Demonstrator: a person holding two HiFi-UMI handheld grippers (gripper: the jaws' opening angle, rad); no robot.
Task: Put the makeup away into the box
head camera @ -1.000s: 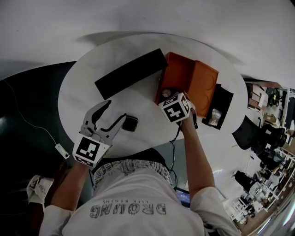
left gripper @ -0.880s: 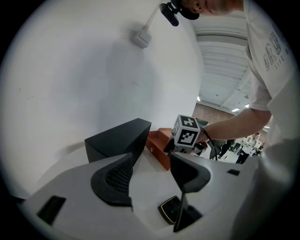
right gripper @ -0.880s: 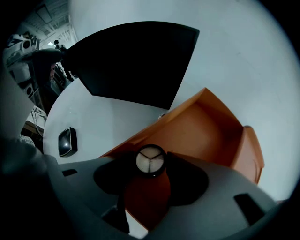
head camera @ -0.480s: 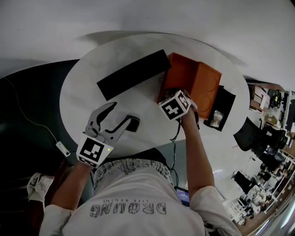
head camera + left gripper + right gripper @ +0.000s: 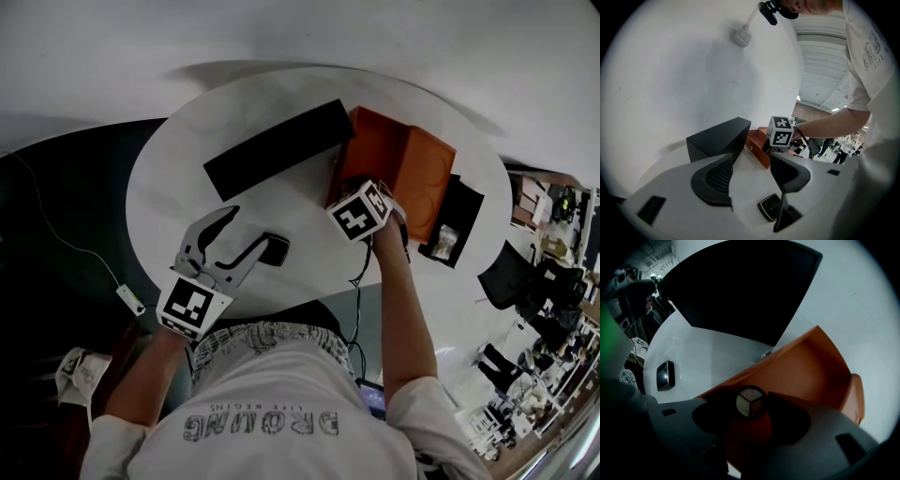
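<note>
Heavy fisheye bending is seen at all edges; both gripper views are ringed in black. The table point(image 5: 173, 187) is evenly lit, glare-free. The box point(image 5: 806, 371) floor is shadowed.

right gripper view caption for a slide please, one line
Right tongs, jaws just opening, with a round three-shade compact between them over the open orange box on the white table.

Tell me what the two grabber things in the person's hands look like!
The left gripper and right gripper are light grey plastic, with curved jaws lined with black textured pads. Each carries a white cube with black square markers. A thin black cable runs from the right one. The person wears a white short-sleeved T-shirt.
</note>
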